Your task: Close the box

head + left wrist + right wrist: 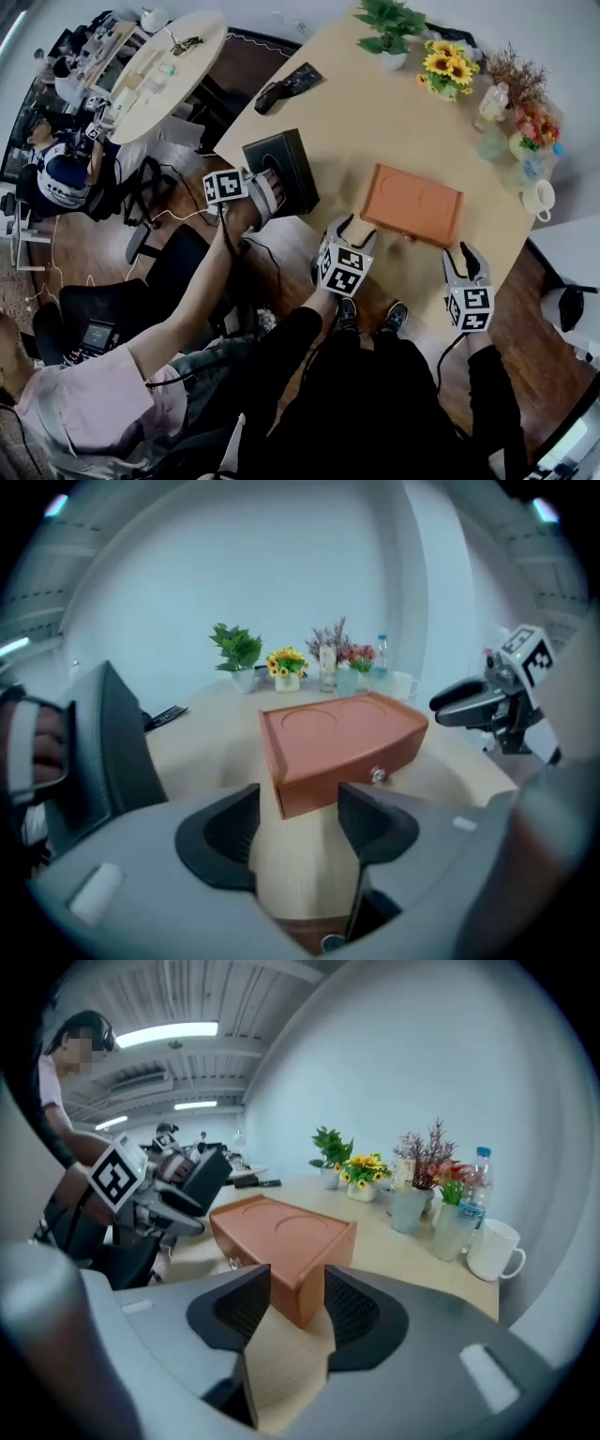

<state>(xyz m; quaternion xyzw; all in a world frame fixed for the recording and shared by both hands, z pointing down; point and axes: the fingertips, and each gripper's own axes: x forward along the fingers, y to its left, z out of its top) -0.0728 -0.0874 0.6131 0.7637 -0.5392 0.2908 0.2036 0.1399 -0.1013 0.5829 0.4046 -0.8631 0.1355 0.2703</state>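
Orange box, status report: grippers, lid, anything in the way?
Left gripper, right gripper: jaws slightly apart, empty, short of the orange box. Lid looks down. Nothing in the way; black box stands off to the left.

The room is bright and evenly lit. Long ceiling lights [178, 1030] glow white in the right gripper view. The box [412, 204] drops only a faint shadow on the table [375, 112]. Every picture bends round at its edges. Both gripper views have dark corners and look soft and blurry along the bottom.
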